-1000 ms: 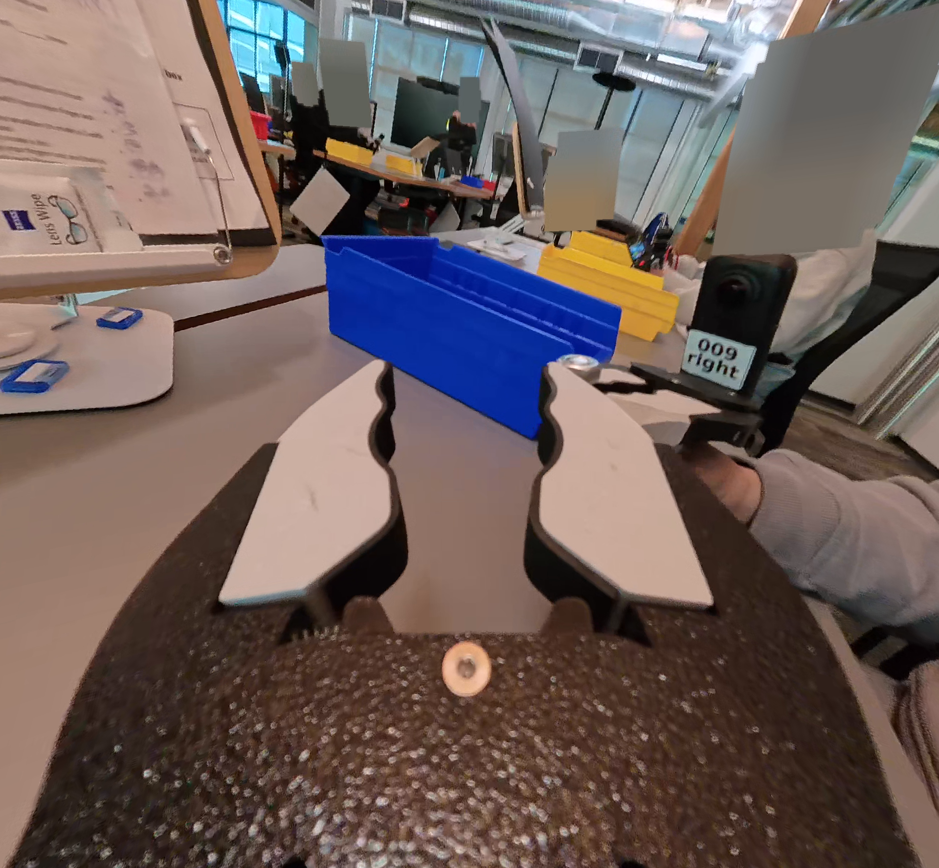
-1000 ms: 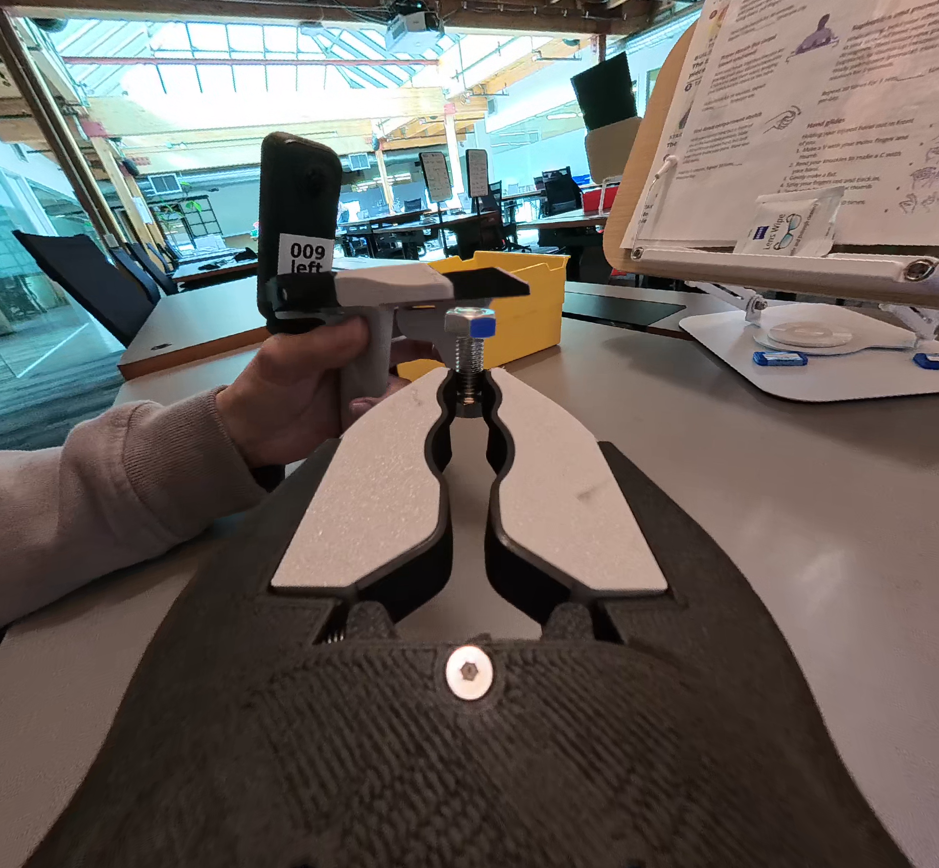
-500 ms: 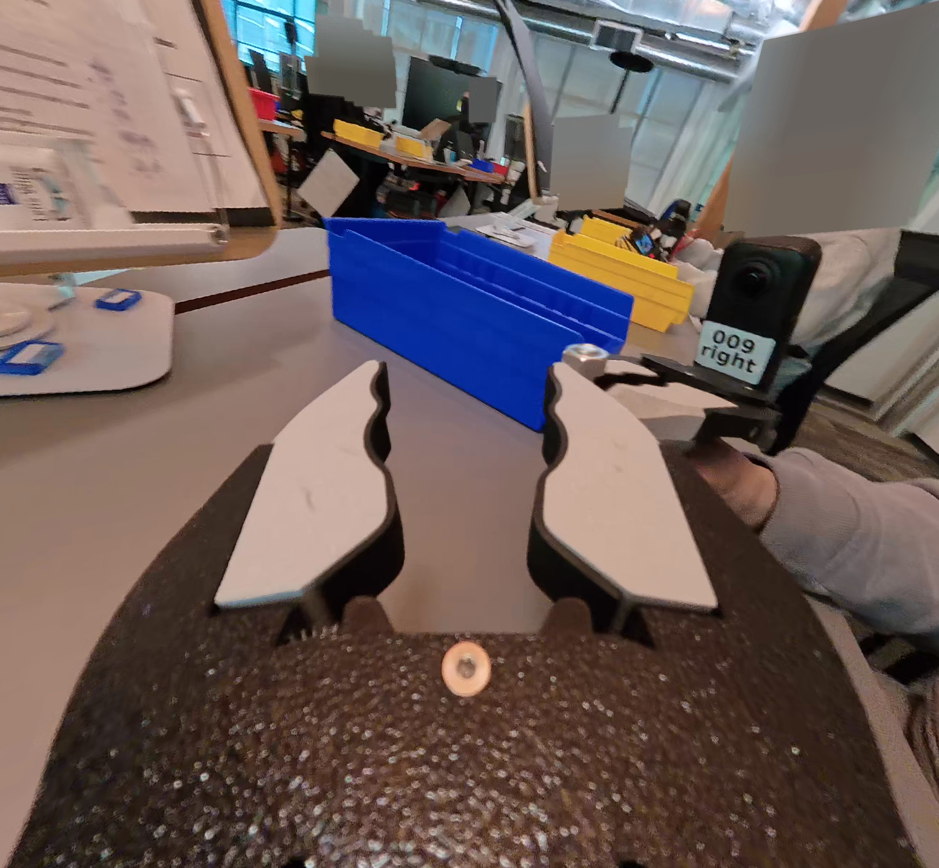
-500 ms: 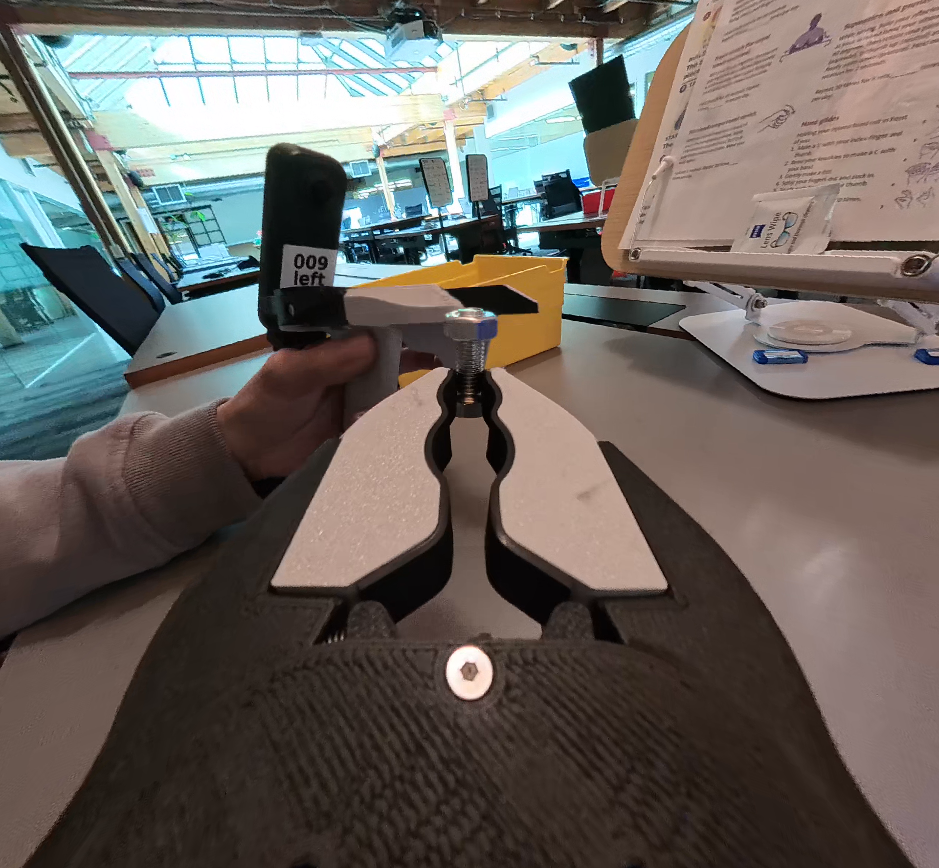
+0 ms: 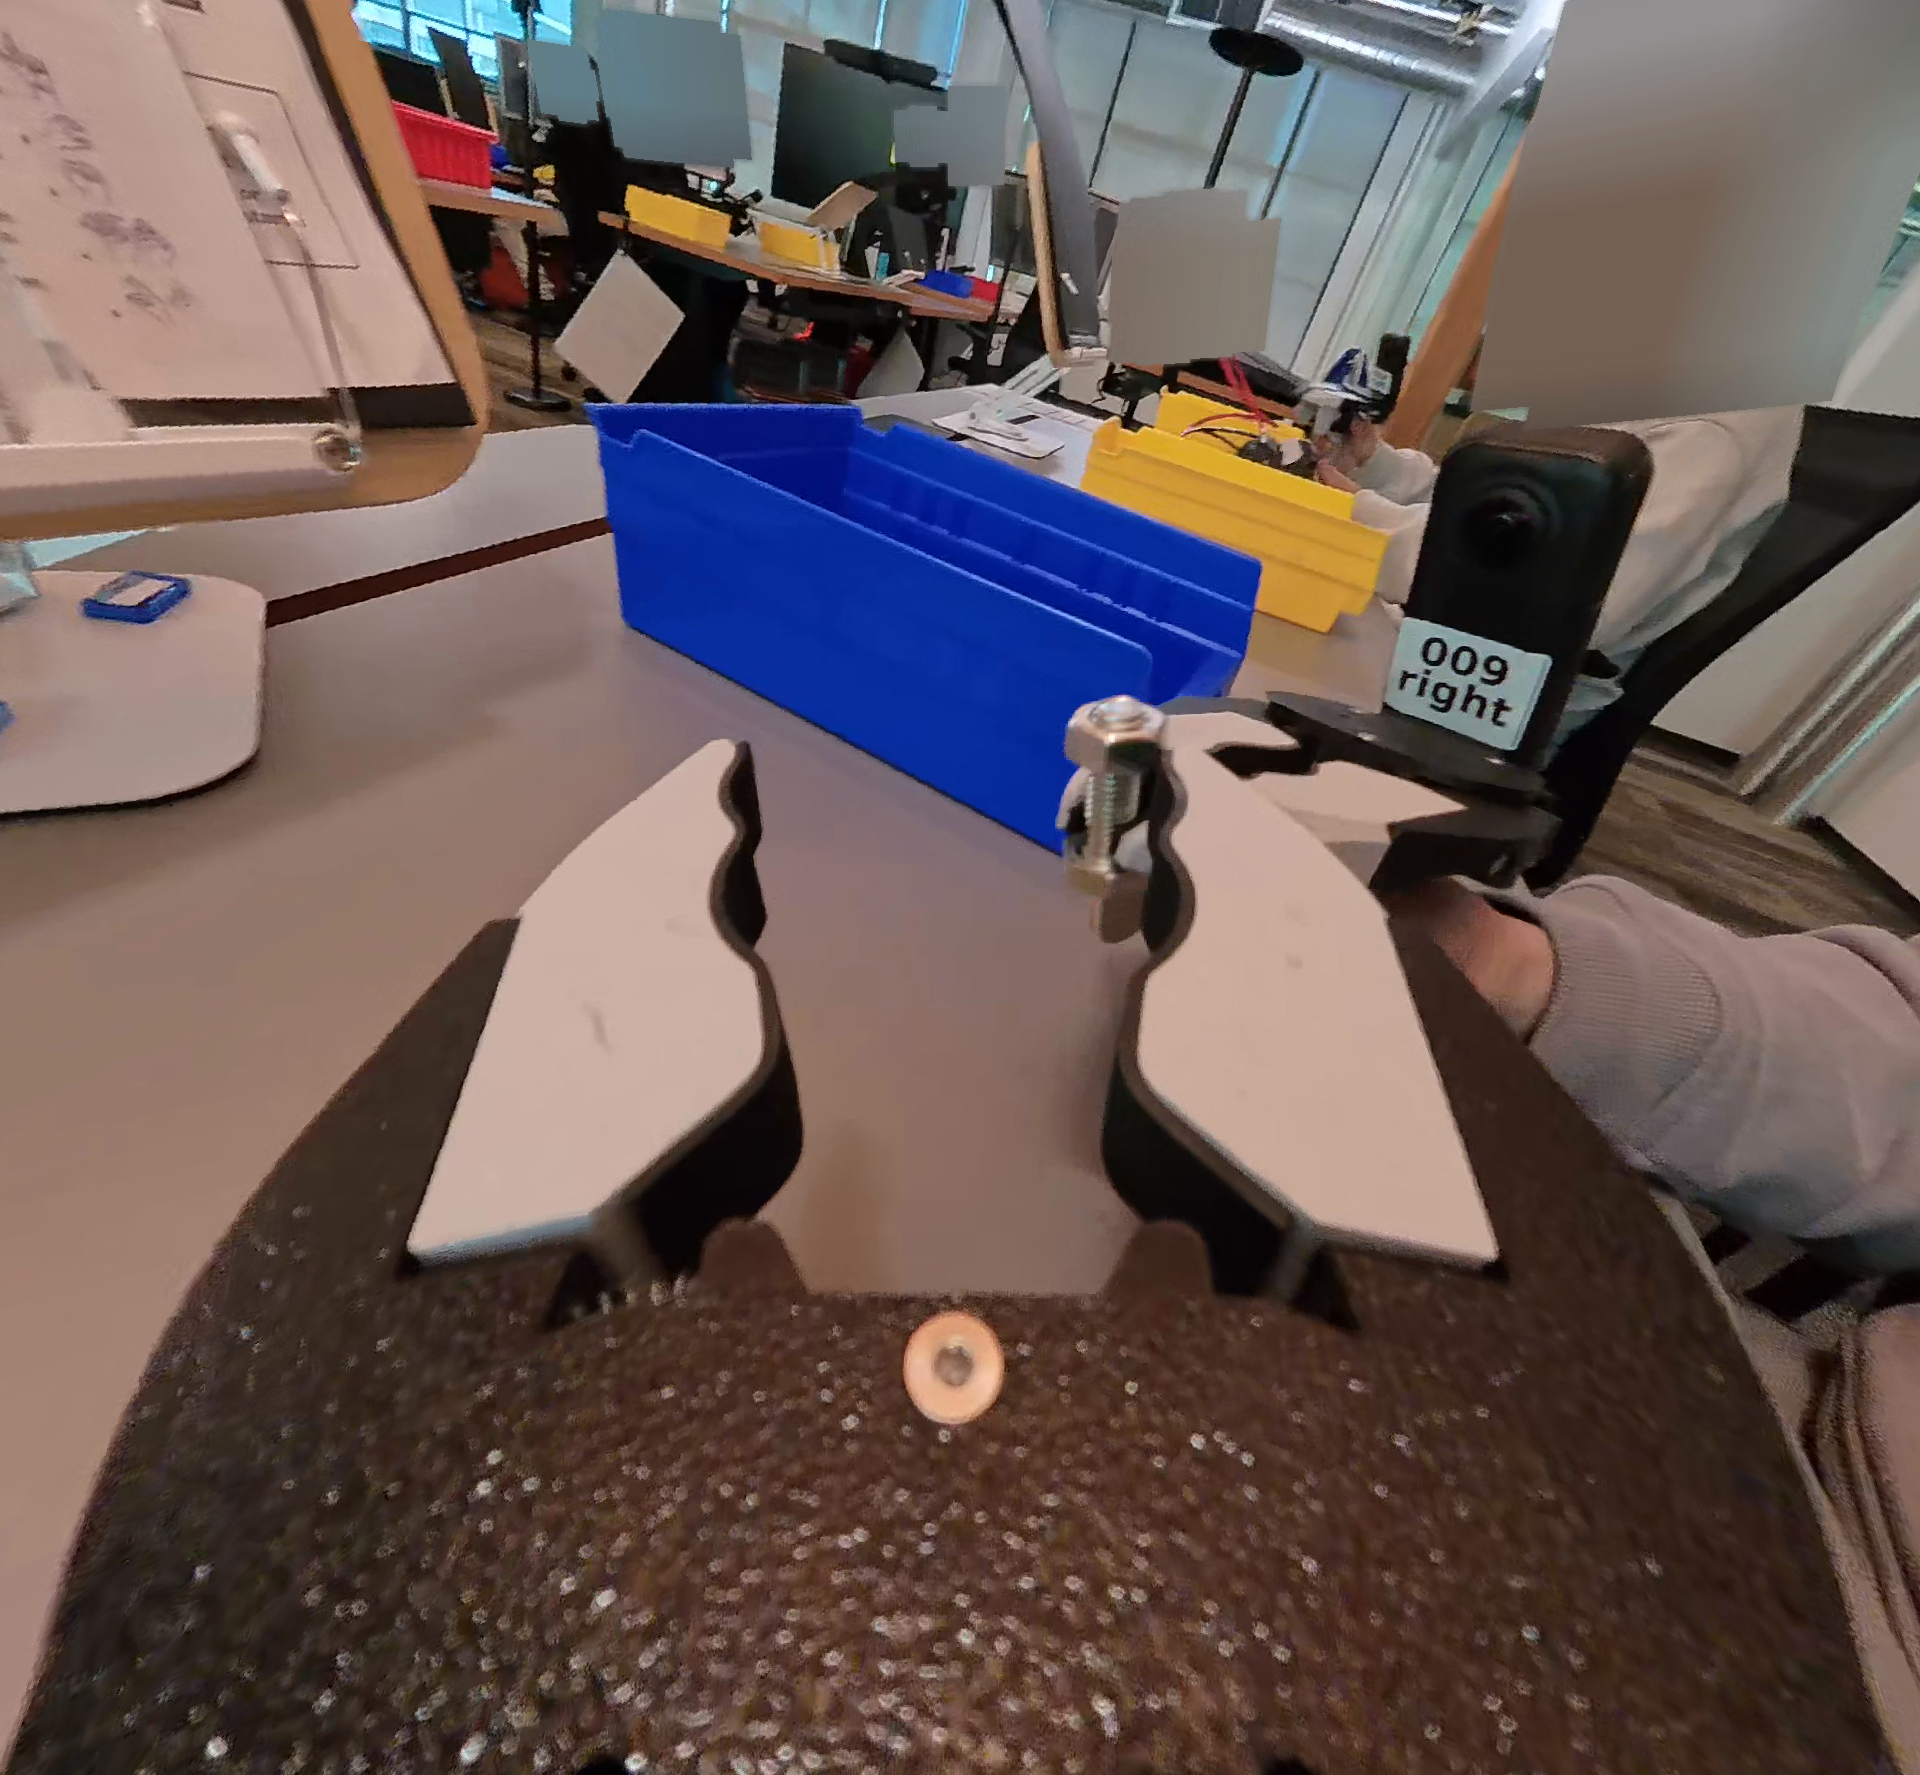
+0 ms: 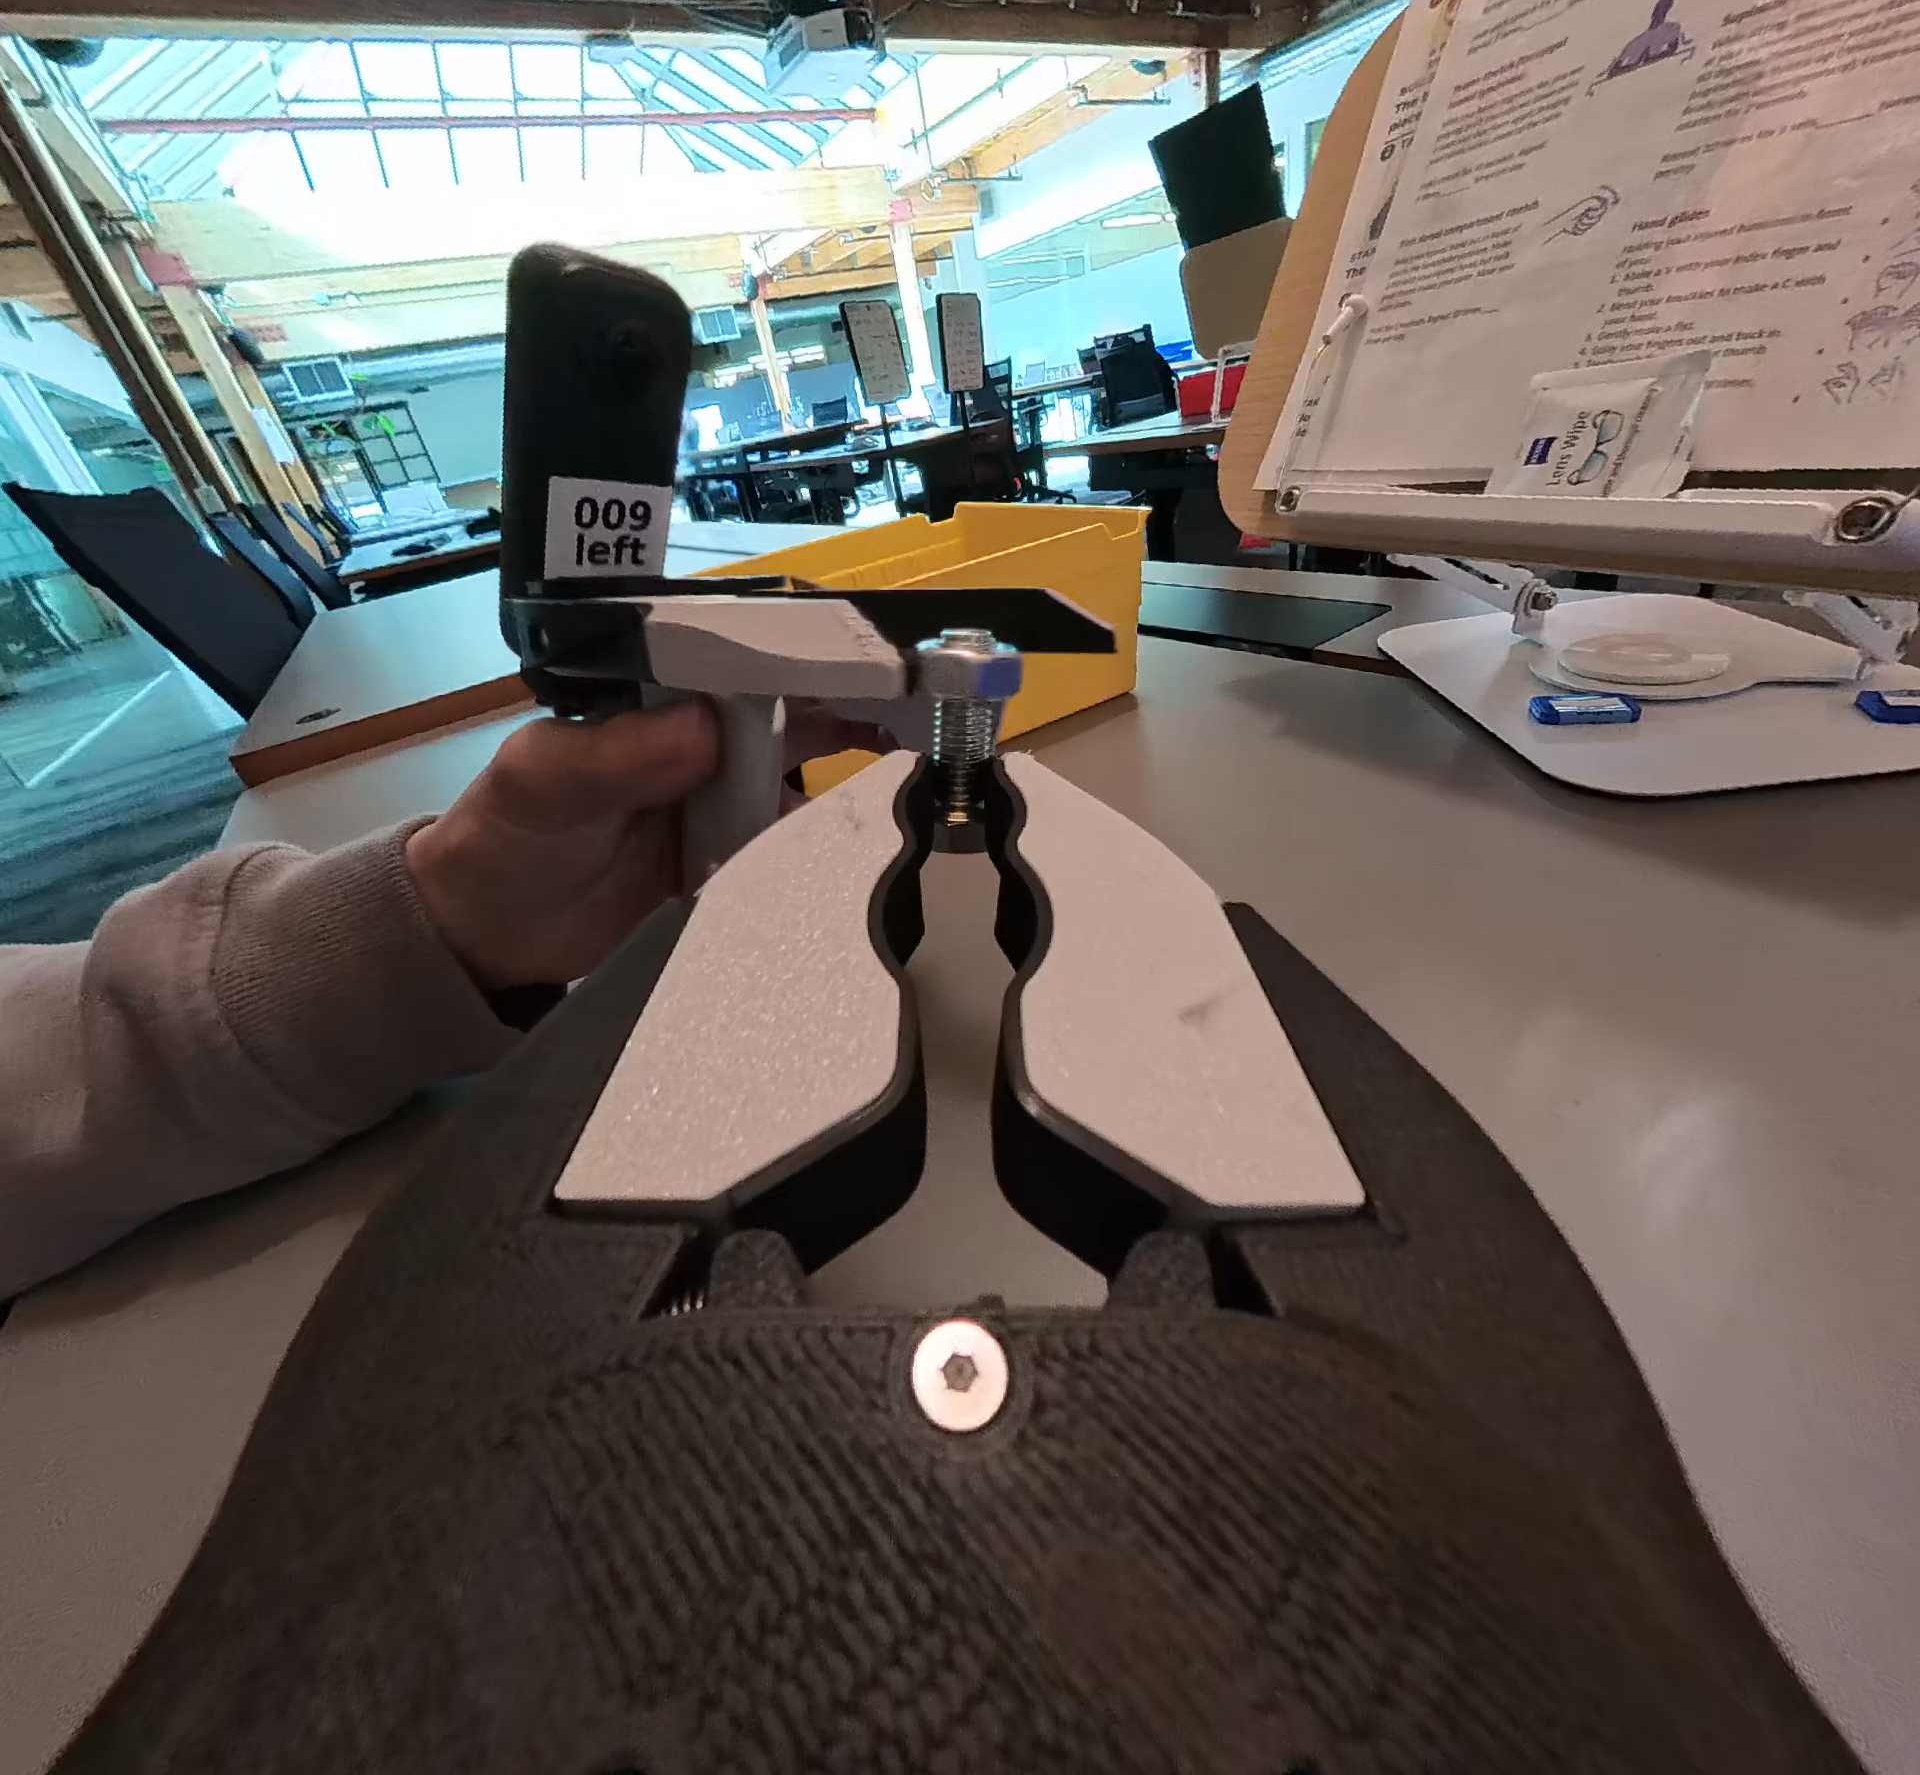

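Two grippers meet over a grey desk (image 5: 312, 894). The right gripper (image 6: 961, 790) has its fingers clamped on the lower shank of a silver bolt (image 6: 961, 728), which stands upright at the centre of the right wrist view with a nut (image 6: 966, 671) threaded near its top. The left gripper (image 5: 940, 811) has its fingers spread wide apart with nothing between them; the bolt (image 5: 1107, 811) stands just inside its right-hand fingertip, at centre right of the left wrist view, and whether it touches the bolt cannot be told. A blue bin (image 5: 883, 603) sits on the desk beyond the fingers, a yellow bin (image 5: 1236, 510) farther back at upper right. A document stand (image 6: 1558, 520) with printed sheets fills the upper right of the right wrist view.
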A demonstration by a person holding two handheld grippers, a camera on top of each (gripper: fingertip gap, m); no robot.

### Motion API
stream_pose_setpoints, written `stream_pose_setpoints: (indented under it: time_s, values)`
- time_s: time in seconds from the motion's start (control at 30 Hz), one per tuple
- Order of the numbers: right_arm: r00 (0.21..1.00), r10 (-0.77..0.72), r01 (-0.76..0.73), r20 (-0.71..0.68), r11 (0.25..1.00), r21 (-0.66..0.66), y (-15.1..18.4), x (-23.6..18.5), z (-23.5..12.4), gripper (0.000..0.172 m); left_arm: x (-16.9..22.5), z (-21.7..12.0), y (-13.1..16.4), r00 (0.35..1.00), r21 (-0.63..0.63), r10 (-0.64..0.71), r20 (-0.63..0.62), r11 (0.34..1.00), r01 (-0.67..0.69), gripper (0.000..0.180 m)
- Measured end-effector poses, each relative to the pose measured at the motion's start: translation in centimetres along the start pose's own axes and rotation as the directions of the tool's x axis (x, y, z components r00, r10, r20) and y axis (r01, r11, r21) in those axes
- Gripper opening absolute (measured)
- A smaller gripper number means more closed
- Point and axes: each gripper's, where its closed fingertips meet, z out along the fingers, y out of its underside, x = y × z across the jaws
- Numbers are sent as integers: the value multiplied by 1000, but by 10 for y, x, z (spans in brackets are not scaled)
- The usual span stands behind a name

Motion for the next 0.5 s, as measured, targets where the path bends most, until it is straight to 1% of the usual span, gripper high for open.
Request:
stream_pose_setpoints:
  time_s: [0.03, 0.07, 0.2, 0.37, 0.5]
  values:
    - [1000, 13, -13, 13, 1000, 12, -2, 0, -1, 9, -8, -5, -2, 999, 13, -2, 32, 1000, 1, 64]
    - [999, 26, -26, 20, 999, 20, -4, 0, -2, 9, -15, -10, -5, 998, 33, -8, 59, 999, 6, 62]
    - [999, 50, -50, 20, 999, 15, -3, 2, -2, 9, -26, -23, -15, 996, 100, -59, 72, 994, 52, 63]
    - [997, 74, -74, 37, 997, 4, -2, 1, -1, 9, -28, -19, -8, 995, 83, -56, 84, 995, 49, 63]
    - [978, 188, -186, 87, 982, -23, -8, -4, 0, 9, -35, -21, -6, 993, 82, -43, 110, 996, 34, 62]
